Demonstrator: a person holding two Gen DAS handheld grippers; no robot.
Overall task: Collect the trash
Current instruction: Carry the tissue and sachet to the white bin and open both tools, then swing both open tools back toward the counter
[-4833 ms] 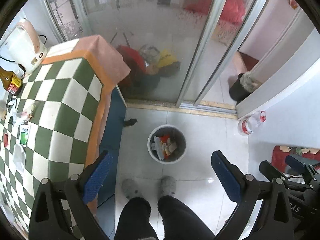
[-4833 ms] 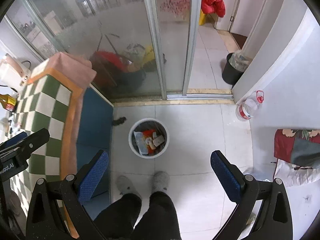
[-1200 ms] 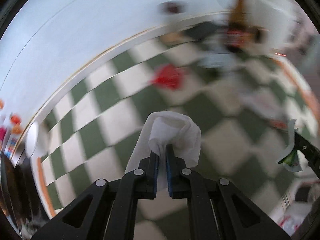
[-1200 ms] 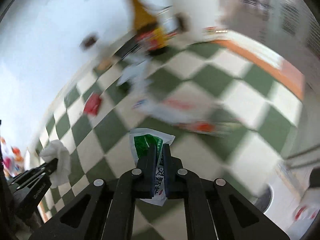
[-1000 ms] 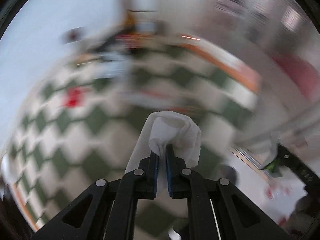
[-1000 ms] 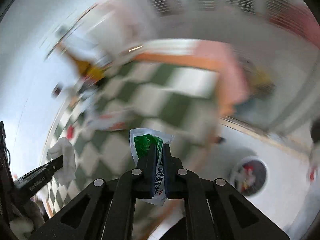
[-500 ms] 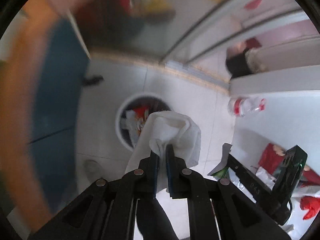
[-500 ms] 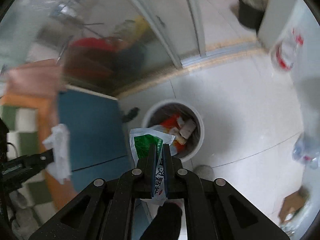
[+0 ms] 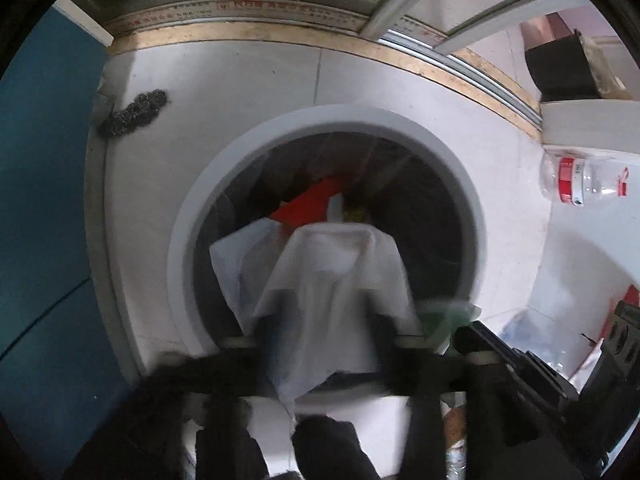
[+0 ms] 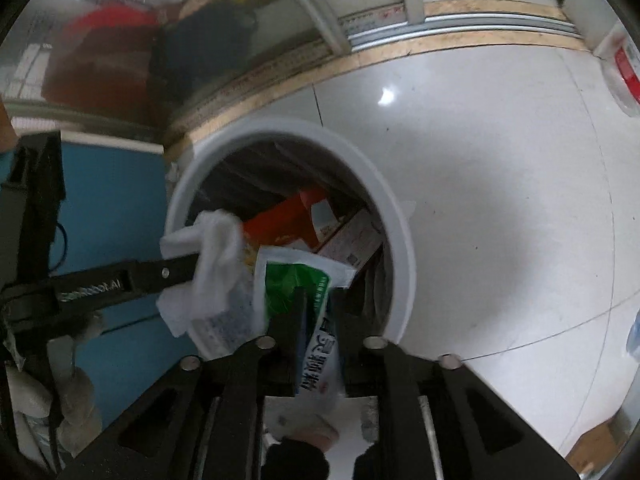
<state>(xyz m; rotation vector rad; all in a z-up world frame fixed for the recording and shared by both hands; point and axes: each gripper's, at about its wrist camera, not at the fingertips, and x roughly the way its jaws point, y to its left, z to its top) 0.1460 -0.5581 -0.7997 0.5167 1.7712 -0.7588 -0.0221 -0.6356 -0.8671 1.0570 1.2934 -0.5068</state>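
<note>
Left wrist view: left gripper, blurred, pointing steeply down over the round white trash bin on the pale tiled floor; jaws opening and standing apart, with the crumpled white tissue draped loose between them, directly over the bin mouth; whether a pad still touches it cannot be told through the blur. Ahead of the tips, inside the bin: red packaging and white paper scraps. To the left of the tongs: a blue cabinet face and a dark scouring pad on the floor. To the right: a clear plastic bottle with a red label lying on its side, and the right gripper entering from the lower right with a green scrap at its tip. Beyond the bin: a sliding-door track. Right wrist view: right gripper also aimed down at the bin; jaws opening, parted only narrowly, the green-and-white wrapper upright between them over the near rim; grip or release cannot be told for certain, the pads lying close to it. To the left of the tongs: the left gripper reaching in sideways, the tissue hanging at its tip over the bin's left rim.
</note>
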